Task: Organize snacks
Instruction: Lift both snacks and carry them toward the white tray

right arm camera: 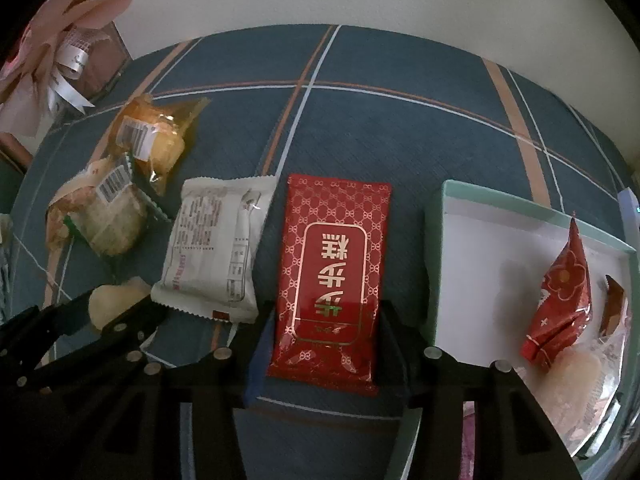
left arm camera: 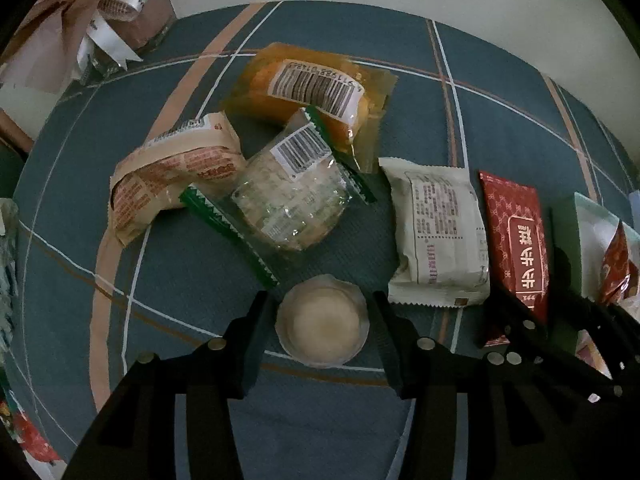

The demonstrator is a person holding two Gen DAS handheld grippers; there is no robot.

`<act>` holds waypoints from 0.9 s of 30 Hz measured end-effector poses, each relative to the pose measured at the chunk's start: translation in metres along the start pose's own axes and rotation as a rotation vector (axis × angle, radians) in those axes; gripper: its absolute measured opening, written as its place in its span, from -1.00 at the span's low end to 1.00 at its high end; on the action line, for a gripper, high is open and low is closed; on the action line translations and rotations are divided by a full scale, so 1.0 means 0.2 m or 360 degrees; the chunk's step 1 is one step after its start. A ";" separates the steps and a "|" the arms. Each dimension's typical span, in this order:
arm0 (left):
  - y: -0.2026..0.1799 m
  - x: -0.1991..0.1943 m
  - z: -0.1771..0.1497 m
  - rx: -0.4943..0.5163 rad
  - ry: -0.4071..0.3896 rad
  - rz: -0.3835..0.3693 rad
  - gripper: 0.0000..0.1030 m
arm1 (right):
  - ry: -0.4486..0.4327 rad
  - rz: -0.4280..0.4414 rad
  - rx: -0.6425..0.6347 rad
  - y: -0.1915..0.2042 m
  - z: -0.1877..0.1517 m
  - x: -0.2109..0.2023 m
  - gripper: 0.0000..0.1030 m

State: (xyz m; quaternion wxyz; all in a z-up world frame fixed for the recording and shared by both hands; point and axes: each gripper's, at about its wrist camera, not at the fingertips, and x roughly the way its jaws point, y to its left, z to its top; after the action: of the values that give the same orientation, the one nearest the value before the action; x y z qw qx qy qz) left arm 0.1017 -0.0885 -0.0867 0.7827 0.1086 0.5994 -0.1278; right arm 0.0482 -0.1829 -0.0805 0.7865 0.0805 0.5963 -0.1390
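Red packet (right arm camera: pixel 330 280), blue plaid cloth (right arm camera: pixel 400 136)

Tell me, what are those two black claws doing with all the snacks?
A person is sorting snacks on a checked cloth. The left gripper sits around a round cake, with gaps at both sides. The right gripper sits around the red packet, beside a box that already holds some snacks.

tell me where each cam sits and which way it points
Left wrist: sits on the left gripper, aimed steeply down at the round pale pastry between its fingers; the right gripper shows at right.
Right wrist: sits on the right gripper, aimed steeply down at the red packet between its fingers; the left gripper shows at left.
Shared: white packet, red packet, plaid cloth.
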 end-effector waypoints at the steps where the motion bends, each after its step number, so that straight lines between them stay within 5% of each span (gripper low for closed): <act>1: 0.00 0.00 -0.01 0.0005 -0.0010 0.0005 -0.02 | 0.0001 -0.0002 0.0003 0.00 -0.01 -0.01 0.00; 12: -0.02 -0.02 -0.11 -0.0053 -0.0047 0.0004 -0.09 | 0.0014 -0.0004 0.0017 -0.01 -0.09 -0.03 -0.03; 27: 0.05 -0.18 -0.25 -0.0202 -0.0067 -0.0185 -0.09 | -0.0038 0.0110 0.0151 -0.10 -0.20 -0.25 -0.08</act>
State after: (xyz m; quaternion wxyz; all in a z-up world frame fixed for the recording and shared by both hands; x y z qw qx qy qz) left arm 0.0504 -0.0613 -0.0653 0.7917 0.0211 0.5950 -0.1370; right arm -0.0065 -0.1840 -0.0432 0.7931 0.1365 0.5766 -0.1408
